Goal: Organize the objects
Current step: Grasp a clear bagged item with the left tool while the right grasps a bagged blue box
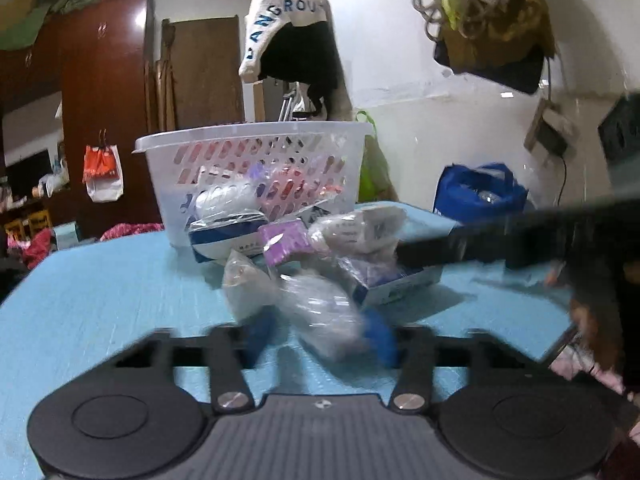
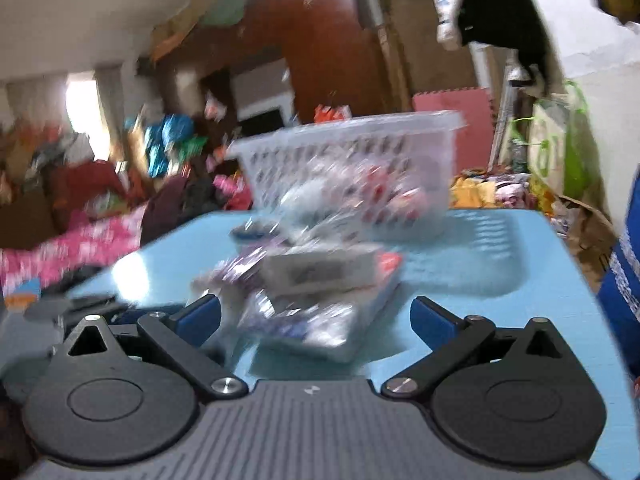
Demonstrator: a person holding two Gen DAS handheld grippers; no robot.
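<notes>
Clear packet (image 1: 320, 312) lies crosswise between left jaws; right jaws apart.

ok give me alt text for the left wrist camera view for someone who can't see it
The left claw closes its blue fingers around a clear plastic packet at the near edge of a pile of wrapped packets and small boxes on a light blue table. Behind the pile stands a white slotted basket, already holding items. The picture is motion-blurred.
</notes>
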